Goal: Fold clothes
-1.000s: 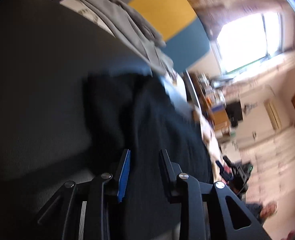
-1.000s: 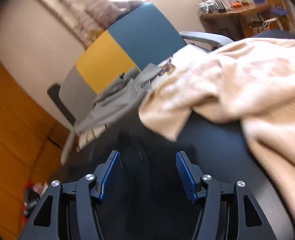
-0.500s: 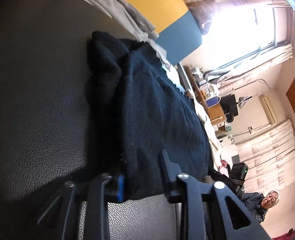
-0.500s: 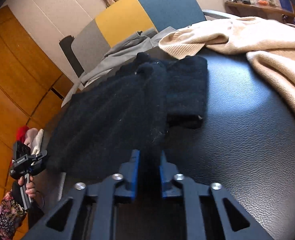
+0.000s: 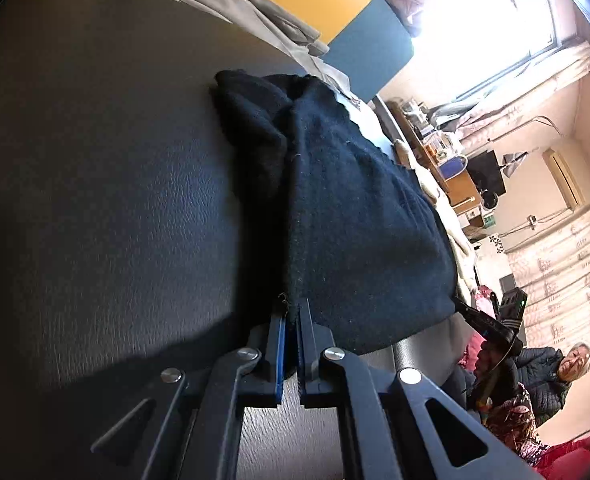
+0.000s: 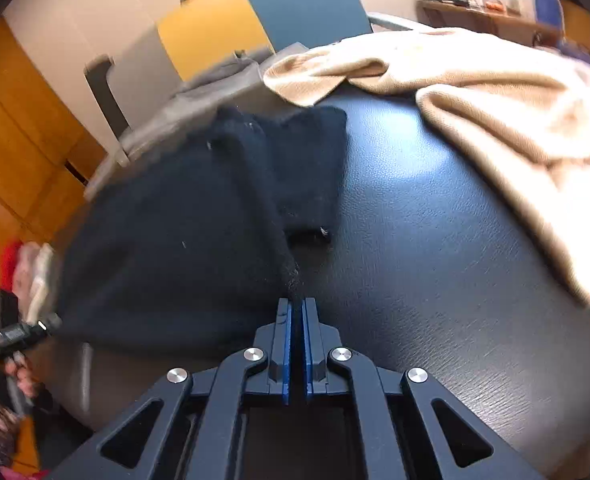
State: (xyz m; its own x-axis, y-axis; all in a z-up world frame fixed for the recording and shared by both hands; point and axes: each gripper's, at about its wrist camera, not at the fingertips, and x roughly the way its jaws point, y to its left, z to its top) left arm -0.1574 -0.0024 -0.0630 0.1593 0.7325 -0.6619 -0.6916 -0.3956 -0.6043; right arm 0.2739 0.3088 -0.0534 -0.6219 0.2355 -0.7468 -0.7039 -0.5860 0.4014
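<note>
A black knit garment lies on a black leather surface, with one sleeve bunched at its far left corner. My left gripper is shut on the garment's near corner. In the right wrist view the same garment spreads to the left, a sleeve folded along its right side. My right gripper is shut on the garment's near right corner, which ends at the fingertips. Both held corners are lifted slightly off the leather.
A beige sweater lies on the leather at the right. A grey garment is draped at the far edge before a yellow and blue chair back. A seated person is at the right of the left wrist view.
Both grippers have closed on the black garment's near corners; a second ago both were open. The garment has been drawn out flatter toward me.
</note>
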